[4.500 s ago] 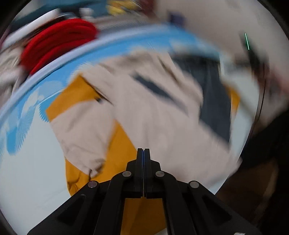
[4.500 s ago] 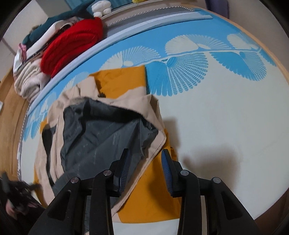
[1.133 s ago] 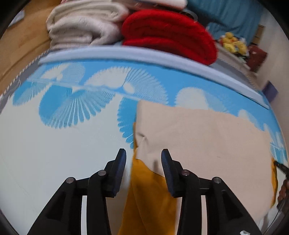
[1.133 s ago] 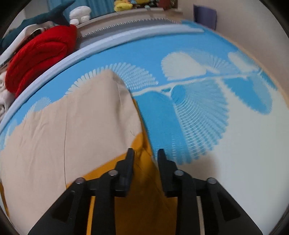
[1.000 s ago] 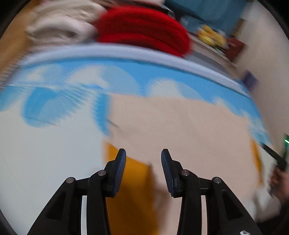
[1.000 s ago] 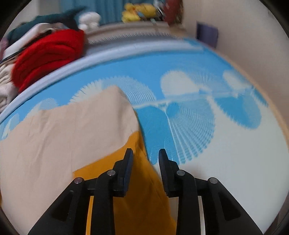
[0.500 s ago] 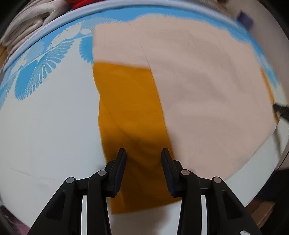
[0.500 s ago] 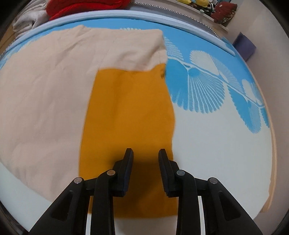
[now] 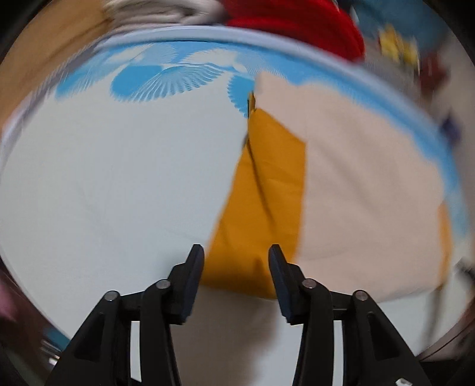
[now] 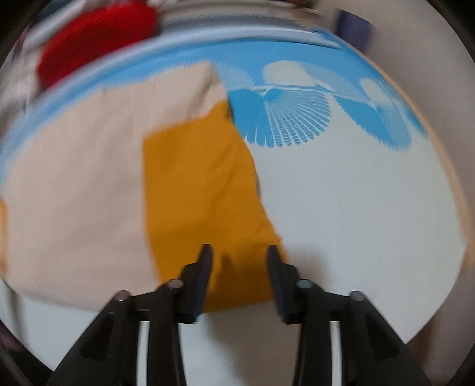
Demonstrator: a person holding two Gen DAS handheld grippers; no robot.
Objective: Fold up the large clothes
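A large beige and mustard-orange garment lies spread flat on the bed. In the left wrist view its beige body (image 9: pixel 365 178) fills the right and an orange side panel (image 9: pixel 267 190) runs down toward my left gripper (image 9: pixel 236 267), which is open and empty just at the panel's near corner. In the right wrist view the beige body (image 10: pixel 77 184) is at the left and the other orange panel (image 10: pixel 202 190) ends between the fingers of my right gripper (image 10: pixel 239 264), also open and empty. Both views are motion-blurred.
The bed sheet (image 9: pixel 118 178) is white with blue fan prints (image 10: pixel 285 118). A red folded blanket (image 9: pixel 297 17) and pale folded textiles (image 9: pixel 160 12) are stacked beyond the bed's far edge. A wall (image 10: pixel 415 35) is at the right.
The garment went from a crumpled heap to lying spread flat. Both grippers pulled back from its far corners to the near orange corners, and both are open now.
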